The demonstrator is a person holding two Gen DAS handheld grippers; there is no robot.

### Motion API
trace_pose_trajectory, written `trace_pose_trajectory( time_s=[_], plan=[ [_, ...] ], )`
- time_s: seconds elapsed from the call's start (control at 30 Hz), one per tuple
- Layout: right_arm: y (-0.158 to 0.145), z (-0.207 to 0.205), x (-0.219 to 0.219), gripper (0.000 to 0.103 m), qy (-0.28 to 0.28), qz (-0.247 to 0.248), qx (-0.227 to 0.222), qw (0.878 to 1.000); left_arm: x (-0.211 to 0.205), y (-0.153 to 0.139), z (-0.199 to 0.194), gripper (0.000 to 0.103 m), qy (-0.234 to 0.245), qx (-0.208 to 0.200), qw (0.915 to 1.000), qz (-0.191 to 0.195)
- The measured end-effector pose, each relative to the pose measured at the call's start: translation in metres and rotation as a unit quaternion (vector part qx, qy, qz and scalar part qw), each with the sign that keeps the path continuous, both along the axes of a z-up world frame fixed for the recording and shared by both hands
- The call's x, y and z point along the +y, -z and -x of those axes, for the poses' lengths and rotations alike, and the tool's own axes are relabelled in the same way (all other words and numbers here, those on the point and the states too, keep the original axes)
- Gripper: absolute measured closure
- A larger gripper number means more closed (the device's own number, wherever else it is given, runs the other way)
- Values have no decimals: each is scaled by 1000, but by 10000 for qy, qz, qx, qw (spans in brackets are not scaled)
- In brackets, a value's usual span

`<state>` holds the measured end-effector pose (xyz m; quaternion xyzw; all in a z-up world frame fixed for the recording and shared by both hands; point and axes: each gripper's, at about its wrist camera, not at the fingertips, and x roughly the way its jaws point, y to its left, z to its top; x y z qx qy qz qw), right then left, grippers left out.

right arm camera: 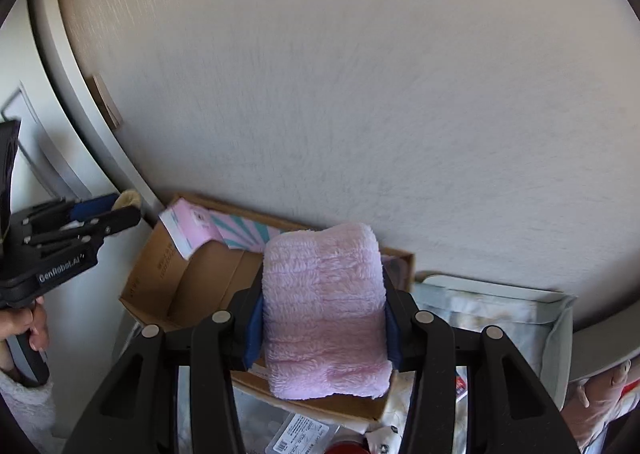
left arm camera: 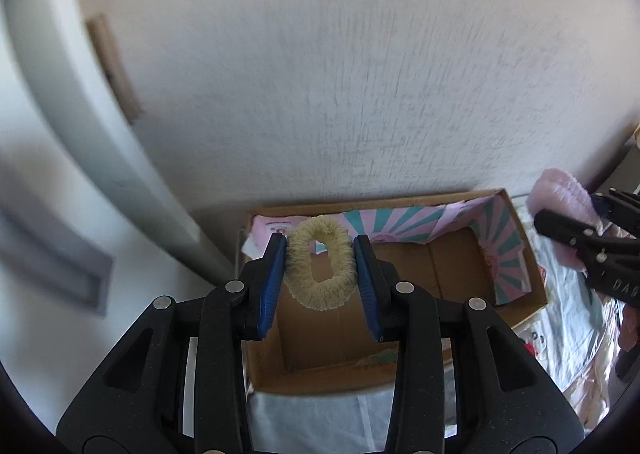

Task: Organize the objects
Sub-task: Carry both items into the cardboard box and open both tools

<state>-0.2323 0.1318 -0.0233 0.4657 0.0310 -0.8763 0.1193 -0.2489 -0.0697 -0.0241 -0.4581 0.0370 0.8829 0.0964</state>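
Observation:
My left gripper (left arm camera: 321, 254) is shut on a fluffy cream-yellow hair scrunchie (left arm camera: 322, 264) and holds it above an open cardboard box (left arm camera: 516, 214) lined with pink and teal paper. My right gripper (right arm camera: 324, 294) is shut on a folded pink fleece cloth (right arm camera: 324, 310) above the same box (right arm camera: 156, 278). In the left wrist view the right gripper (left arm camera: 592, 230) and the pink cloth (left arm camera: 560, 194) show at the right edge. In the right wrist view the left gripper (right arm camera: 100, 214) shows at the left with the scrunchie (right arm camera: 128, 199) at its tip.
The box stands against a textured off-white wall (left arm camera: 360, 74). A white door frame (left arm camera: 80, 114) runs down the left. Plastic bags and packets (left arm camera: 568, 334) lie right of the box. A grey fabric bin (right arm camera: 556, 318) with bags stands at the right.

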Motion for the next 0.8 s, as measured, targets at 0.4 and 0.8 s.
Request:
trace_pose_trajectory(
  time_s=[0.4,0.8],
  plan=[
    [86,29,-35,59,-698,-540,-895,9921,26,86,38,71,561,-1036,9929,176],
    [113,23,-44,59,-1089,-444,-1139,9865,30,119,50,71,711,-1405,9865,441]
  ],
)
